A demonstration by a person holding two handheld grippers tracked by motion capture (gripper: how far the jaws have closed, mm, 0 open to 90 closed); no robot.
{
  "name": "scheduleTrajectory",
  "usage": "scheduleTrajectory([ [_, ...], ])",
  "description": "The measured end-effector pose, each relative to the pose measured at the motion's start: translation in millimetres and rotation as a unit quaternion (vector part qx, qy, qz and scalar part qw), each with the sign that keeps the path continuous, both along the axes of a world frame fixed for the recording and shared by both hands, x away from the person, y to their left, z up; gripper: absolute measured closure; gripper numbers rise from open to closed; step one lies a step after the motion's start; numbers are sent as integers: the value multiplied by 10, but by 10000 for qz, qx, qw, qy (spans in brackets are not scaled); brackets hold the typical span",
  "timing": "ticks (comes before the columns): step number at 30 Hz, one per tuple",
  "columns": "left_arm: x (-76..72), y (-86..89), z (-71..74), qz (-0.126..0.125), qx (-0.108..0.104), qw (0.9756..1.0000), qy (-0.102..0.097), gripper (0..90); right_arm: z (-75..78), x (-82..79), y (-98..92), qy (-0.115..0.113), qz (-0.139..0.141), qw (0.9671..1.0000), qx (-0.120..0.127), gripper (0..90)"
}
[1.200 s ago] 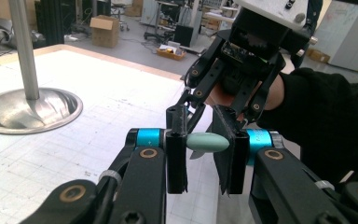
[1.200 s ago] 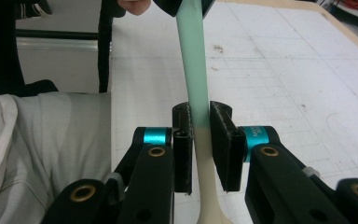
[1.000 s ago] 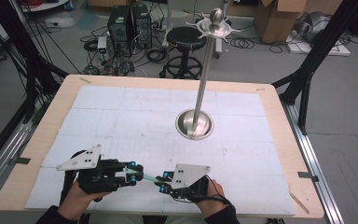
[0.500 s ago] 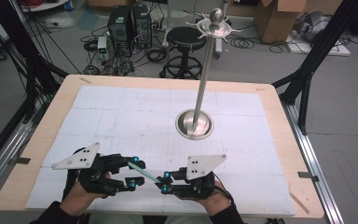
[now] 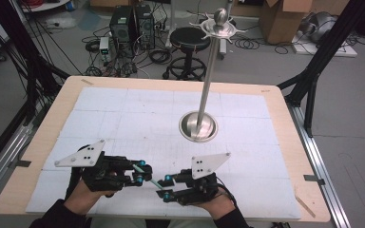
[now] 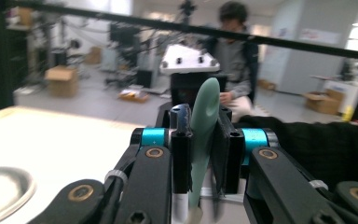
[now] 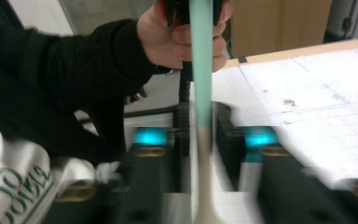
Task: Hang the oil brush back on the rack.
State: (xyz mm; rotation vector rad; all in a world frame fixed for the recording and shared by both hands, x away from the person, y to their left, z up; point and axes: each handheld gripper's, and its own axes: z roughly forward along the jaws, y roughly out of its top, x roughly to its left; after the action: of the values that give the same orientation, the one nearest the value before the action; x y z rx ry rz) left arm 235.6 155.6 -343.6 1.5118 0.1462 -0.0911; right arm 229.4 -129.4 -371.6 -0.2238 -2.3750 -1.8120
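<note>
A slim pale green utensil (image 5: pixel 154 182) with a cream end spans the short gap between my two grippers near the table's front edge. My left gripper (image 5: pixel 145 172) is shut on its green end, and in the left gripper view the rounded green tip (image 6: pixel 204 107) sticks up past the jaws. My right gripper (image 5: pixel 165 186) faces it from the right. In the blurred right gripper view the utensil (image 7: pixel 200 70) runs straight up between the jaws, which stand tight against it, to the other hand (image 7: pixel 186 32).
A metal stand with a round dished base (image 5: pixel 198 126) and a tall pole rises from the middle of the white mat (image 5: pixel 123 114), topped by a hooked crown (image 5: pixel 221 23). The base (image 6: pixel 0 186) also appears in the left gripper view. Wooden table edges frame the mat.
The two grippers, close together a second ago, have drawn slightly apart, so the green utensil now spans the gap between them. The stand has not moved.
</note>
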Motion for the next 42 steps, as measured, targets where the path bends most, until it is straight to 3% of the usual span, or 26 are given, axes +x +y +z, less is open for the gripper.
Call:
scheduleTrajectory([
  [1, 0, 0, 0, 0, 0, 10000, 0, 793, 0, 0, 0, 0, 0, 10000, 0, 567],
  [2, 9, 14, 16, 157, 77, 9998, 25, 795, 8, -4, -1, -3, -312, 9995, -62, 541],
  [4, 10, 19, 24, 238, 112, 9996, 42, 798, 43, -54, 6, -324, -596, 9976, -142, 540],
  [5, 13, 24, 32, 313, 148, 9994, 43, 798, 43, -54, 6, -324, -596, 9976, -142, 540],
  [6, 19, 29, 40, 380, 194, 9991, 26, 800, 63, -77, 14, -451, -725, 9962, -192, 546],
  [7, 26, 31, 55, 484, 251, 9985, 31, 804, 103, -119, 40, -717, -954, 9924, -312, 572],
  [8, 26, 31, 55, 484, 251, 9985, 31, 806, 120, -134, 58, -818, -1068, 9902, -374, 575],
  [12, 26, 8, 87, 649, 388, 9971, 48, 816, 141, -144, 108, -943, -1227, 9867, -498, 619],
  [15, 21, -20, 115, 672, 406, 9969, 44, 822, 132, -137, 138, -928, -1223, 9867, -527, 639],
  [20, 10, -67, 159, 645, 365, 9972, 9, 822, 122, -115, 182, -902, -1136, 9884, -444, 829],
  [21, 10, -67, 159, 645, 365, 9972, 9, 816, 122, -115, 182, -902, -1136, 9884, -444, 829],
  [22, 9, -74, 161, 664, 315, 9973, -40, 782, 124, -103, 168, -837, -1121, 9895, -357, 839],
  [23, 6, -77, 160, 691, 227, 9973, -39, 595, 124, -93, 155, -855, -1078, 9900, -325, 840],
  [24, 10, -79, 162, 789, 146, 9968, 8, 481, 123, -86, 140, -828, -1072, 9903, -297, 841],
  [25, 13, -67, 162, 846, 72, 9964, 33, 481, 123, -86, 140, -828, -1072, 9903, -297, 841],
  [26, 12, -28, 156, 985, 27, 9951, 6, 335, 122, -56, 95, -773, -1108, 9906, -205, 842],
  [29, 9, 37, 135, 1047, 28, 9945, 3, 303, 130, -12, 29, -708, -1226, 9899, -122, 842],
  [31, 2, 114, 96, 1169, 47, 9931, 26, 251, 149, 42, -46, -672, -1361, 9884, -7, 843],
  [32, 1, 202, 39, 1387, 136, 9902, 35, 232, 183, 111, -119, -649, -1479, 9868, 106, 843],
  [33, 1, 202, 39, 1387, 136, 9902, 35, 229, 183, 111, -119, -649, -1479, 9868, 106, 843],
  [35, 6, 350, -71, 1604, 245, 9867, 104, 229, 261, 224, -203, -619, -1647, 9842, 185, 843],
  [37, 5, 398, -110, 1657, 276, 9857, 119, 228, 291, 261, -222, -629, -1691, 9834, 198, 843],
  [40, 0, 521, -218, 1834, 405, 9821, 174, 228, 442, 404, -260, -680, -1904, 9790, 248, 843],
  [41, 0, 552, -250, 1876, 438, 9811, 184, 228, 442, 404, -260, -680, -1904, 9790, 248, 843],
  [42, -7, 600, -302, 1966, 501, 9790, 195, 228, 527, 482, -277, -660, -1973, 9775, 353, 843],
])
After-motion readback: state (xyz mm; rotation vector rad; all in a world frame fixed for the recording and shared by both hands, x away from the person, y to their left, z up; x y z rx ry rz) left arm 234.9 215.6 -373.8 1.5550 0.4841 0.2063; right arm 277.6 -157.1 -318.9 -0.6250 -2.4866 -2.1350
